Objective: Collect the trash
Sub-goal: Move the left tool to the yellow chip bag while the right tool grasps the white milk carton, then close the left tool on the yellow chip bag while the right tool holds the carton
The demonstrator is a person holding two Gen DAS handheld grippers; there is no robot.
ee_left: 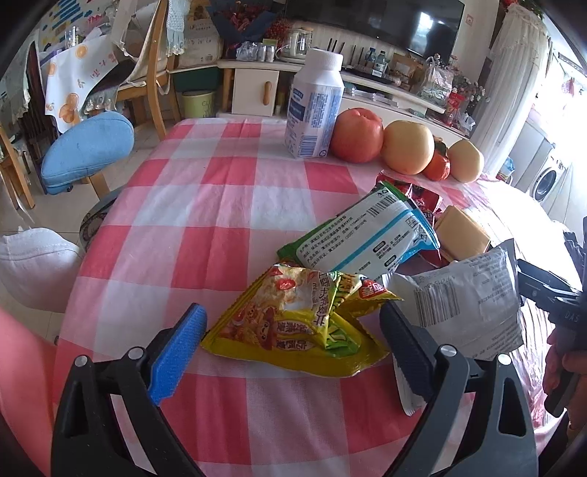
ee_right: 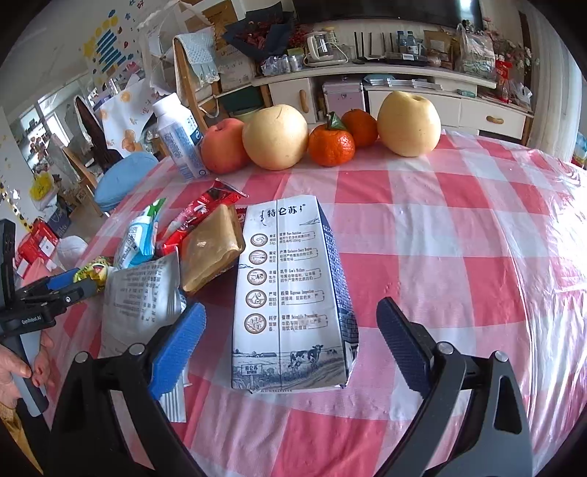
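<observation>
Yellow wrapper (ee_left: pixel 293 323) and milk carton (ee_right: pixel 290 293) each lie between wide-open, empty tongs

A lived-in home is indicated: a red-and-white checked tablecloth (ee_left: pixel 220 205), a black wall-mounted television (ee_left: pixel 396 22), a white front-loading washing machine (ee_left: pixel 548 181), and cluttered cream cabinets (ee_right: pixel 403 95) are observed.

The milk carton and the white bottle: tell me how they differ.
The milk carton lies flat on its side on the checked cloth; the white bottle stands upright by the fruit. The carton is a flattened box with printed icons and a cow scene; the bottle has a screw cap and a blue label. The carton sits between the right gripper's open jaws; the bottle is far off. Both are white-and-blue.
</observation>
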